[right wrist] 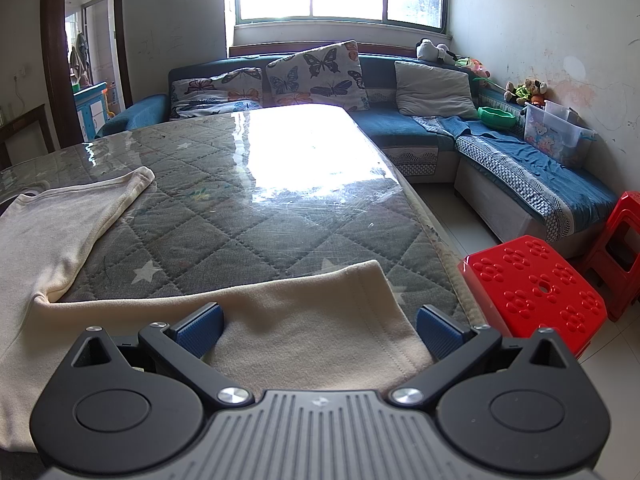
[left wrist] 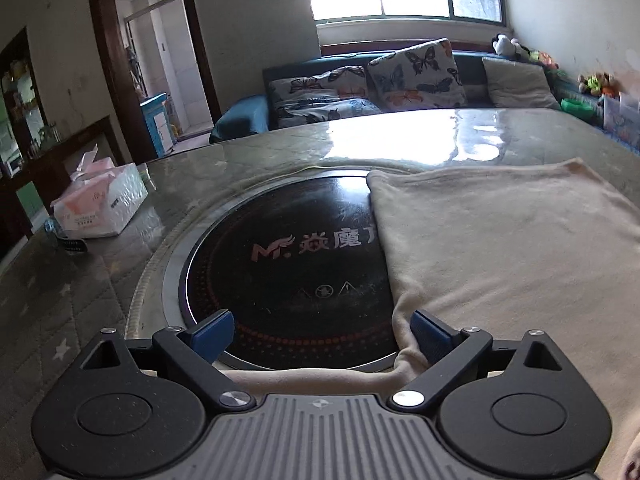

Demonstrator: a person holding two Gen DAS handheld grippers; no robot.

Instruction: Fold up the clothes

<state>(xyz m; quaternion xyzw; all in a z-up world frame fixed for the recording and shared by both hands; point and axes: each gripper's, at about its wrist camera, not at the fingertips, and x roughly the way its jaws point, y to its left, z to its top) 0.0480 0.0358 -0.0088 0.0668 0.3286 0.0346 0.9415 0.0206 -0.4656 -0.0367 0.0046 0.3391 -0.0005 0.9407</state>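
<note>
The left gripper (left wrist: 322, 334) is spread wide, holding nothing. So is the right gripper (right wrist: 320, 332). The cream shirt (right wrist: 304, 332) lies flat on the table (right wrist: 240, 216), partly over a black round cooker (left wrist: 288, 264).

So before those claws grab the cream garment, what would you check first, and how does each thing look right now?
1. Left claw open: ok.
2. Right claw open: ok.
3. Cream garment between the right claw's fingers: ok, a cuffed end lies there.
4. Cloth edge inside the left claw: ok, partly; it lies by the right-hand finger.
5. Garment lying flat: not ok, one edge is bunched.
6. Tissue box clear of the garment: ok.
</note>
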